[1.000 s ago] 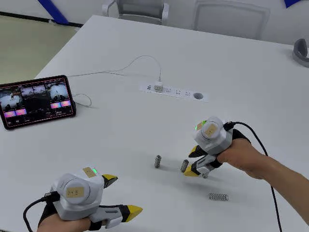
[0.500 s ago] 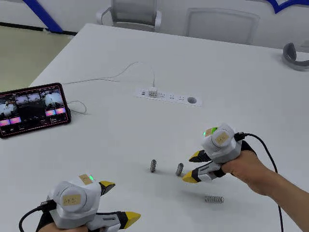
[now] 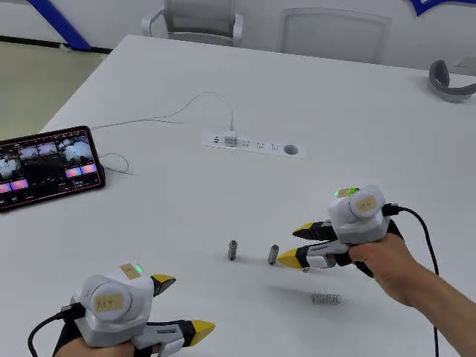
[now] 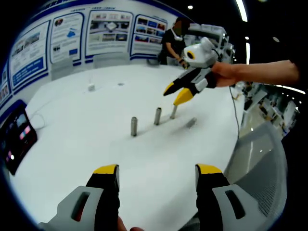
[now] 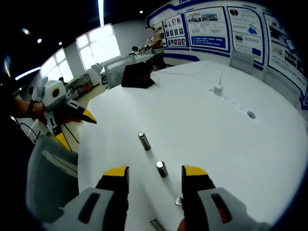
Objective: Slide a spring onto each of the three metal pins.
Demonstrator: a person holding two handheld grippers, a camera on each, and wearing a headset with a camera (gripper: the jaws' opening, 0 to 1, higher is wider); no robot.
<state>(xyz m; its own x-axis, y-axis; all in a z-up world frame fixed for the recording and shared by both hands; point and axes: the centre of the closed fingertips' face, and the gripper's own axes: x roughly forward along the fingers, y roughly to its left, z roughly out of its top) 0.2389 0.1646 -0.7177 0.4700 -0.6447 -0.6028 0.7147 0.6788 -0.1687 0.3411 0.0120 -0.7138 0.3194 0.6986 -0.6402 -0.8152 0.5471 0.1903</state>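
Note:
Three short metal pins stand in a row on the white table (image 3: pixel 171 201). The left pin (image 3: pixel 233 250) (image 5: pixel 144 141) and the middle pin (image 3: pixel 273 254) (image 5: pixel 161 169) each carry a spring. The third pin (image 5: pixel 178 200) (image 4: pixel 173 111) is thin and bare, just under my right gripper's lower jaw. A loose spring (image 3: pixel 326 299) (image 4: pixel 191 123) lies flat to the right of the pins. My right gripper (image 3: pixel 294 244) (image 5: pixel 155 171) hovers open just right of the middle pin, holding nothing. My left gripper (image 3: pixel 184 305) (image 4: pixel 157 169) is open and empty near the table's front edge.
A tablet (image 3: pixel 44 160) lies at the left edge. A power strip (image 3: pixel 253 143) with a plugged-in charger and cable sits mid-table. A grey headset (image 3: pixel 446 82) rests at the far right. Chairs (image 3: pixel 192 18) stand behind the table.
My right gripper has drawn back to the right, away from the middle pin, still open. The head camera has shifted. My left gripper stays put.

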